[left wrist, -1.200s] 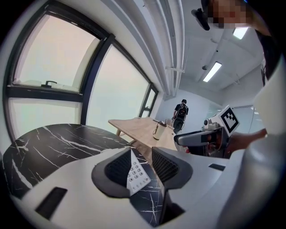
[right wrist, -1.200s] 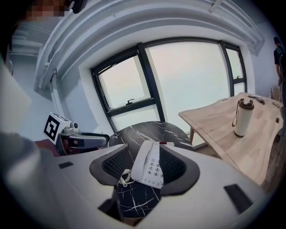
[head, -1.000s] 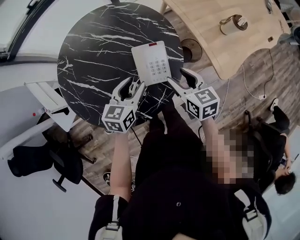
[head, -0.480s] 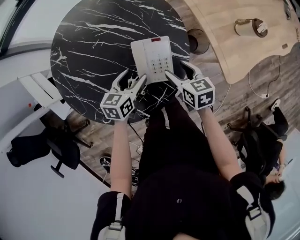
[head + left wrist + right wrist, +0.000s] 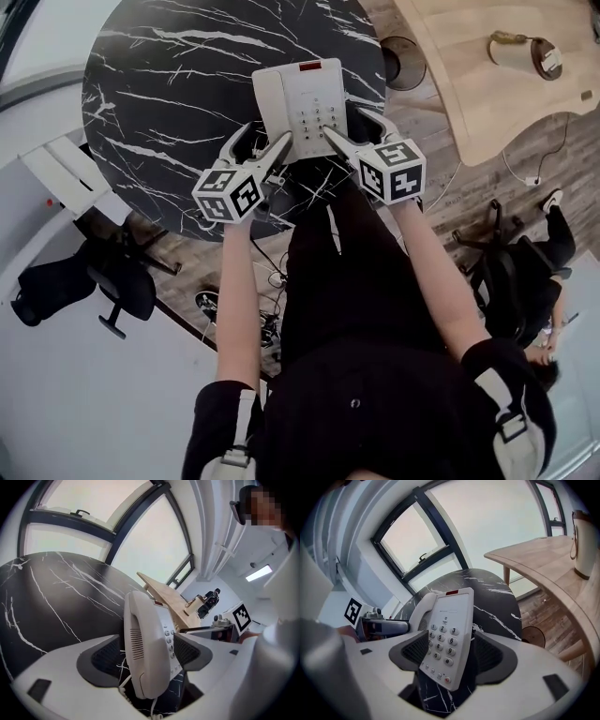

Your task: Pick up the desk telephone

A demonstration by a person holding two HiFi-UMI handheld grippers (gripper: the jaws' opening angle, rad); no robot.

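Observation:
A white desk telephone (image 5: 298, 101) lies on the round black marble table (image 5: 159, 84), near its front edge. Its handset (image 5: 140, 644) runs along the left side and the keypad (image 5: 443, 641) fills the right. My left gripper (image 5: 262, 142) straddles the phone's near left corner, with the handset's end between its jaws (image 5: 147, 656). The right gripper (image 5: 345, 120) straddles the near right corner, the keypad's lower end between its jaws (image 5: 452, 656). Both pairs of jaws are opening, and a gap shows between each pad and the phone. The phone's curly cord hangs below the handset.
A light wooden table (image 5: 469, 94) with a white jug (image 5: 520, 52) stands at the upper right. At the left are a white stand (image 5: 66, 178) and a black office chair (image 5: 84, 281). Cables lie on the wooden floor. A seated person (image 5: 548, 281) is at the right.
Both grippers have come down and forward onto the phone's near end. Their jaws have spread wider and now stand on either side of the phone's corners.

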